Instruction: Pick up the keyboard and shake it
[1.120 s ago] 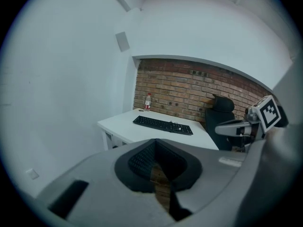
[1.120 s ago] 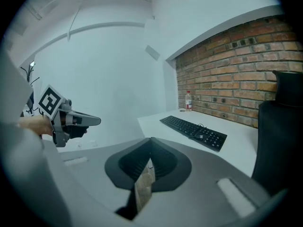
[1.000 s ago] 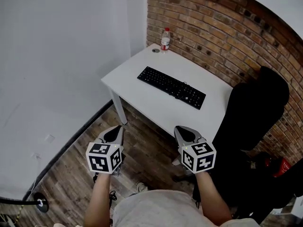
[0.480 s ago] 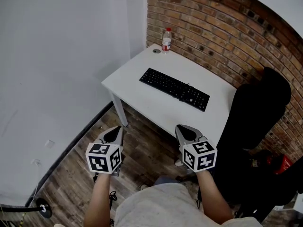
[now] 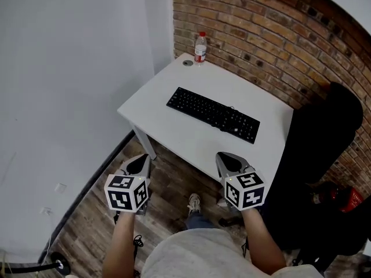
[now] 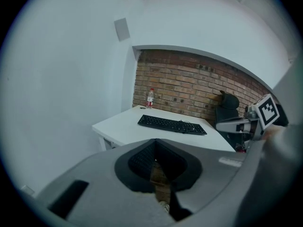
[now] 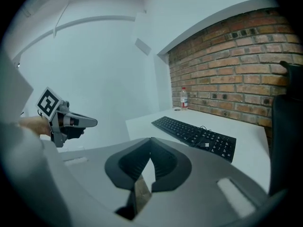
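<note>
Tongs closed and empty: left tongs (image 5: 139, 162), right tongs (image 5: 227, 160), unchanged, short of the table (image 5: 152, 100), now slightly nearer. Keyboard (image 5: 213, 114) lies flat mid-table. Bottle (image 5: 200, 47) stands at the far corner beside the brick wall (image 5: 261, 28).

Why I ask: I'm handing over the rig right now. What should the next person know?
Left gripper: shut, empty, held over the floor short of the table.
Right gripper: shut, empty, near the table's front edge.
Keyboard: lying flat on the table, untouched. A bottle stands at the far corner.
Done: nothing yet.
Left to do: reach in, grip the keyboard, lift it, shake it.
</note>
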Tool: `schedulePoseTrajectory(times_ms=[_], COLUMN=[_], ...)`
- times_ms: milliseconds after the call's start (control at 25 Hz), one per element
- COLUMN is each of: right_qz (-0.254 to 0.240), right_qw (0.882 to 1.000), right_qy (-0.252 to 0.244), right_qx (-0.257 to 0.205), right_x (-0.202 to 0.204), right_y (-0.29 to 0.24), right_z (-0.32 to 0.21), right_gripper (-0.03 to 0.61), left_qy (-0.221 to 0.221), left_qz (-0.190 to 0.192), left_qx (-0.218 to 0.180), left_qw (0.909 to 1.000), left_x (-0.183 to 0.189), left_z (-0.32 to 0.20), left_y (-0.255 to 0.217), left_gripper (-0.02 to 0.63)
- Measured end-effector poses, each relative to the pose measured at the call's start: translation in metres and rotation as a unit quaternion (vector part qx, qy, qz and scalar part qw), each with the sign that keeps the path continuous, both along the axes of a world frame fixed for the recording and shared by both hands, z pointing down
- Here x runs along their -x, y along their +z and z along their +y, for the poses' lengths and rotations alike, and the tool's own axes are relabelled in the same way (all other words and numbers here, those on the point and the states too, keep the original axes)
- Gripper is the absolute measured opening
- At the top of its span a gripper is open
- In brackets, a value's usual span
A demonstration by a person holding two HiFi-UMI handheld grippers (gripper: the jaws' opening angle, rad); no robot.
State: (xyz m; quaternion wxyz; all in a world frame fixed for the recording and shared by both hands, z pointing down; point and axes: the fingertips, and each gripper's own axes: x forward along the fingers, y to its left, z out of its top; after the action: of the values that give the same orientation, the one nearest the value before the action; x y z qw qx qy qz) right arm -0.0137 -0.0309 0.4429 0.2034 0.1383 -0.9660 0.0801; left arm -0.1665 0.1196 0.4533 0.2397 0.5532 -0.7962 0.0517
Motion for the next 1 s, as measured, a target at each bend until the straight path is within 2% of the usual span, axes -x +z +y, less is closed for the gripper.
schedulePoseTrajectory(times_ms=[560,1000], right_qz=[0.024,0.032], right_qw=[0.999,0.996], right_qy=[0.039,0.07], right_qx=[0.022,0.052], right_x=[0.042,0.044], right_y=[0.017,0.037], right_z=[-0.112,-0.185], right_gripper=[0.012,0.012], left_qy=[0.036,0.066], left_qz=[0.012,0.021], left_qx=[0.022,0.042], left_qw=[0.9991,0.9967], left_x=[0.067,0.091], left_z=[-0.124,-0.208], left_y=[0.013,0.024], left_gripper=[-0.008,-0.008])
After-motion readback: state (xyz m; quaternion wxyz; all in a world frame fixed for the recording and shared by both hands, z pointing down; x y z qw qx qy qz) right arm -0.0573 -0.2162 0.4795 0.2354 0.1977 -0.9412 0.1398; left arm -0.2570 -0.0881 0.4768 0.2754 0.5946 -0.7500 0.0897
